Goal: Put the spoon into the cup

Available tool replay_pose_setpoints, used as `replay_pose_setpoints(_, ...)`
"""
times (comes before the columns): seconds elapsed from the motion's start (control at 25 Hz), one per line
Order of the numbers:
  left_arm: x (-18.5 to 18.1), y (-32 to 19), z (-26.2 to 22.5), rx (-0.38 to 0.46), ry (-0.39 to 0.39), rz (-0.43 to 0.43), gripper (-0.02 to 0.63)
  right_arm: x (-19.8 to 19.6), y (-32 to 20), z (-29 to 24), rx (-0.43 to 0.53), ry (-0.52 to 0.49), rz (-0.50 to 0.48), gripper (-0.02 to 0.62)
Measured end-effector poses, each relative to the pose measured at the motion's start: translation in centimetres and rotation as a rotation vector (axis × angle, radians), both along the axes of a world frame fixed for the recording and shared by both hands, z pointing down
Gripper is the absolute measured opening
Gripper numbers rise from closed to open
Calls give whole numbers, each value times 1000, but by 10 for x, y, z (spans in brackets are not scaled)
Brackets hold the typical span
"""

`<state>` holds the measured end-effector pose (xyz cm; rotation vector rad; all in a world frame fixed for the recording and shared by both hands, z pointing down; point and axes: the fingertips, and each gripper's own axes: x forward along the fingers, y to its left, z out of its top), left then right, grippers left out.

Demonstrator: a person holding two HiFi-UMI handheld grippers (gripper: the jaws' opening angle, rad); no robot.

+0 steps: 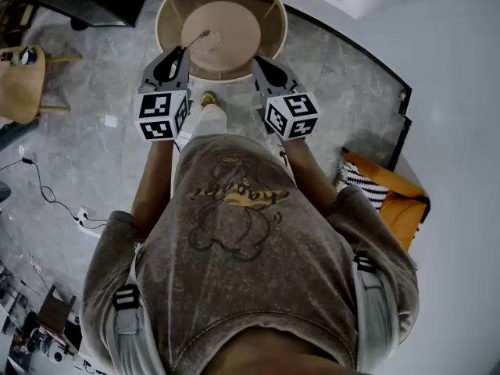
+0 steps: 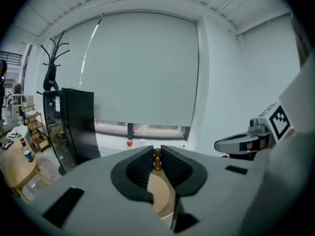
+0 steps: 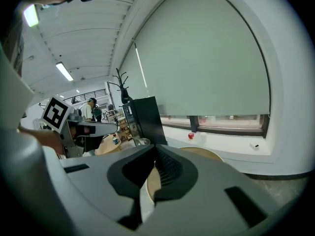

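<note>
The left gripper (image 2: 157,151) has its jaws drawn narrow, the ribbed pads pinching a small brown beaded piece. This appears to be the handle end of the thin, slender spoon (image 2: 157,160). The right gripper (image 3: 153,151) has its tips together with nothing between them. Just ahead of both is the round, light wooden table with a raised rim (image 1: 168,18), and on it stands what looks like the small clear glass cup (image 3: 142,142).

The grip sits at the very end of the handle, so the spoon could pivot or slip as it is lowered. A light glass could also tip if the spoon strikes its rim, since the right gripper is not steadying it.

Only the head view shows the spoon reaching out from the left tips over the table. The cup is faint there and clearer in the right gripper view. The left gripper view shows the pinch itself, but its jaws hide the cup.
</note>
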<state>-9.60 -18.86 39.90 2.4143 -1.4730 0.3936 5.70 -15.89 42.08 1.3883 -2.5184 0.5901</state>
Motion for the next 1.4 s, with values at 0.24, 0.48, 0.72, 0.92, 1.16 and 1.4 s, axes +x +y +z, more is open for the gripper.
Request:
replay_pose_setpoints(0.24,-18,-48,1,-9,1,39,58,-25,-47,-4,6,6,16,20)
replay_pose_setpoints(0.48,-23,-80,7,-25,-2,91,58,-35,-73,-2,1,2,61,20)
replay_pose_setpoints(0.72,-22,-104,2,-15,-4,113,58,-32,-87,-1,-6,-3,98,20)
replay_pose_setpoints(0.92,-16,-118,-1,-13,-4,117,58,-24,-101,-4,-1,-4,109,20)
replay_pose_setpoints(1.16,-14,-126,-4,-22,0,91,58,-19,-116,-6,-6,-11,94,20)
replay_pose_setpoints(1.4,-9,-132,2,-37,-2,74,58,-17,-128,-3,-16,-15,71,20)
